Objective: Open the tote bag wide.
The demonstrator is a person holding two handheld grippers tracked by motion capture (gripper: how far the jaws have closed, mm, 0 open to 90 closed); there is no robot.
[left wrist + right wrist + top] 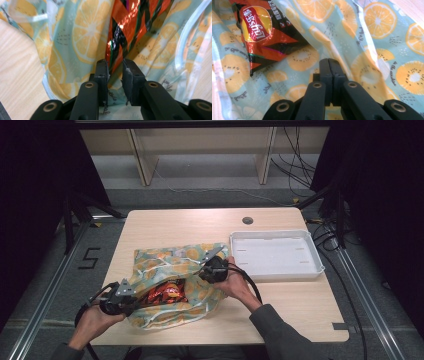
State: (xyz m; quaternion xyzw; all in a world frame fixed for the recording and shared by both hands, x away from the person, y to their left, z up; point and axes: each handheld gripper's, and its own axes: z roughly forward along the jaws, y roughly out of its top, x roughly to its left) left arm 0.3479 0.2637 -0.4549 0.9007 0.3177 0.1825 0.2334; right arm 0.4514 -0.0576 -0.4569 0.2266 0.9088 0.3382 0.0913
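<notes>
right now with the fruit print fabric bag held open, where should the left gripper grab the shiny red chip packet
Grip the crimped bottom edge of the shiny red chip packet, which points toward the left gripper through the open mouth of the fruit-print fabric bag. Come straight in from the mouth side, probably jaws across the flat foil. The right gripper is pinching the bag's far edge.

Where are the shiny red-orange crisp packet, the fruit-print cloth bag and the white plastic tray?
Shiny red-orange crisp packet (259, 27), right gripper view, on its yellow logo.
Fruit-print cloth bag (165, 257), high view, on its upper panel.
White plastic tray (274, 235), high view, on its far rim.
</notes>
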